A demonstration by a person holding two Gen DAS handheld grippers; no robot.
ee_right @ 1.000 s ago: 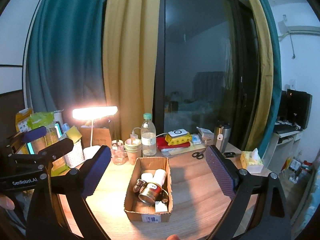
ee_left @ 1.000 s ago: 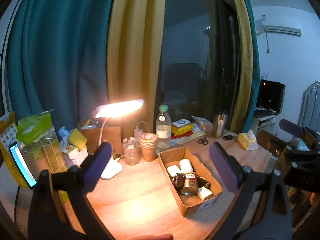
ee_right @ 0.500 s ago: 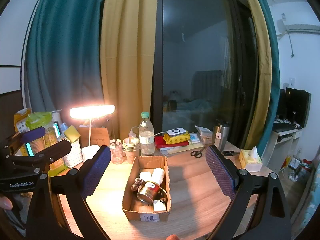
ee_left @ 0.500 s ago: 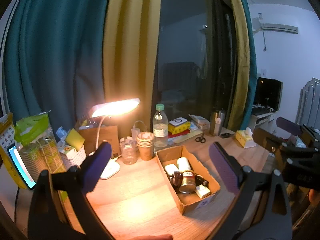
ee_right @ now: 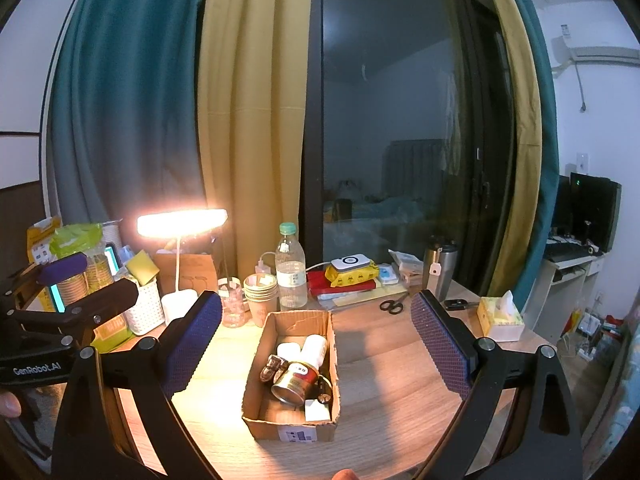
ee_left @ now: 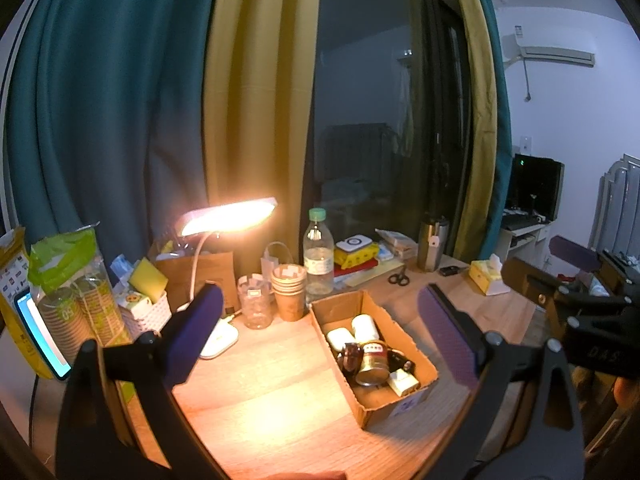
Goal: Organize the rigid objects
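An open cardboard box (ee_left: 400, 402) (ee_right: 292, 426) sits on the wooden desk. It holds two white bottles (ee_right: 314, 350), a gold tin can (ee_right: 296, 378) (ee_left: 372, 362), a dark small item and a small white box (ee_left: 402, 380). My left gripper (ee_left: 320, 340) is open and empty, held back above the desk's near edge. My right gripper (ee_right: 318, 344) is open and empty, also held back in front of the box. Each gripper shows at the edge of the other's view.
A lit desk lamp (ee_right: 182, 222), a water bottle (ee_right: 291, 268), stacked paper cups (ee_right: 261, 294), a glass cup (ee_right: 232, 308), a white basket (ee_right: 146, 310), scissors (ee_right: 394, 304), a steel tumbler (ee_right: 438, 270), a tissue box (ee_right: 500, 318) and books stand along the desk's back.
Both grippers have drawn back and up slightly from the desk. The box and its contents have not moved.
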